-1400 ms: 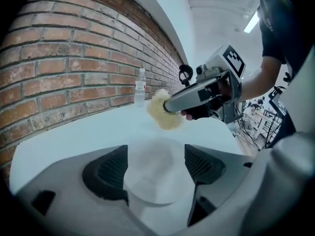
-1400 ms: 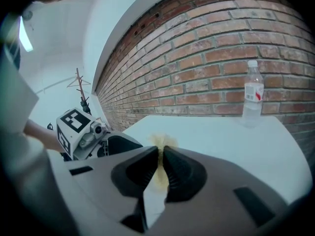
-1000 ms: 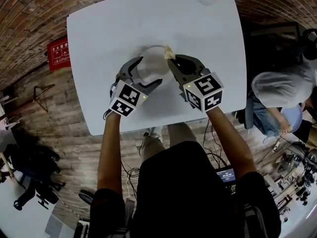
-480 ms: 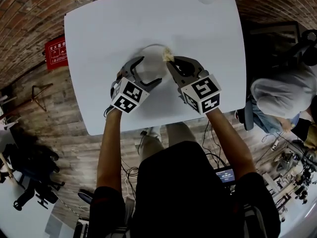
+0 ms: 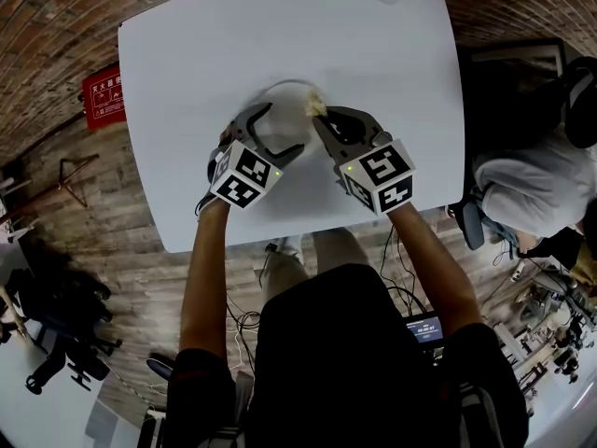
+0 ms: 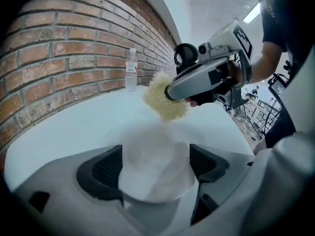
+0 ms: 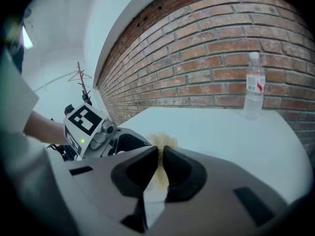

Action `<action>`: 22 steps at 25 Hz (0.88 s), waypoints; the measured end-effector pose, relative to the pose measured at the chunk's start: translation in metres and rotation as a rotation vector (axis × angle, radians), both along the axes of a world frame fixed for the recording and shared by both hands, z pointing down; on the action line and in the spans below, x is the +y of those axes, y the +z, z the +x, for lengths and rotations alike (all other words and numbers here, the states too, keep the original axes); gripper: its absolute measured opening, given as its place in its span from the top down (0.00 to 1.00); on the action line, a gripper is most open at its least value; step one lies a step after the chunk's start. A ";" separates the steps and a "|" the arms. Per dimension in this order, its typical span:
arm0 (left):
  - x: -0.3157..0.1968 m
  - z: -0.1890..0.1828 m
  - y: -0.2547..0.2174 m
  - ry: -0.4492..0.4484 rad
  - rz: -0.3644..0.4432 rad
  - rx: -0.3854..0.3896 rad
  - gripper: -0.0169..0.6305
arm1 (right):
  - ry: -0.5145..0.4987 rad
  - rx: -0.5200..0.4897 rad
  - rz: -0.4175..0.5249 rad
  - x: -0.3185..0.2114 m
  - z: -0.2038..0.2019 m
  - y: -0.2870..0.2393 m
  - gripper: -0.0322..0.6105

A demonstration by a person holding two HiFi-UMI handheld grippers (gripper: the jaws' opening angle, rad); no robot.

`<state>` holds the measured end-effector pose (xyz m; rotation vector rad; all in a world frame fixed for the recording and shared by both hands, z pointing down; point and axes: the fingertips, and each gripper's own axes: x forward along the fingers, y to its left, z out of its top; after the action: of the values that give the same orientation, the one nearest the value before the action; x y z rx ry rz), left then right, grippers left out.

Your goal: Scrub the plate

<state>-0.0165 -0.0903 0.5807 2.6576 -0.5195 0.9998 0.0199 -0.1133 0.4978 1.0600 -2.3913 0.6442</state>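
clamps the plate (image 6: pixel 155 178) across its width in the left gripper (image 5: pixel 280 132) and pinches the scourer (image 6: pixel 165 100) tight in the right gripper (image 7: pixel 161 156), poised at the plate's far rim.

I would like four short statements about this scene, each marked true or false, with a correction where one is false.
1. The right gripper has a yellow scrubber clamped between its jaws. True.
2. The water bottle lies on its side beside the plate. False: it stands upright at the table's far edge, near the brick wall.
3. The left gripper has the white plate between its jaws. True.
4. The table is black. False: it is white.
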 end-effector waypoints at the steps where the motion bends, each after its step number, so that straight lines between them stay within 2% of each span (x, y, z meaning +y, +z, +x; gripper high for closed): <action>1: 0.000 0.000 0.001 0.005 0.006 -0.008 0.34 | 0.000 0.000 -0.001 0.001 0.000 0.000 0.88; 4: 0.001 -0.001 0.001 0.010 0.020 -0.021 0.34 | -0.001 0.000 -0.001 0.001 0.001 0.001 0.88; 13: 0.000 0.000 0.000 0.002 0.039 0.011 0.34 | -0.004 0.008 -0.003 0.005 0.005 0.003 0.88; 18: 0.000 -0.001 0.001 -0.001 0.042 0.017 0.34 | -0.016 0.041 0.010 0.006 0.007 0.006 0.88; 22: 0.000 -0.002 0.001 0.001 0.043 0.017 0.34 | -0.061 0.097 0.059 0.000 0.008 0.001 0.88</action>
<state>-0.0186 -0.0901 0.5819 2.7022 -0.5425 0.9755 0.0283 -0.1137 0.4989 1.0148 -2.3617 0.4932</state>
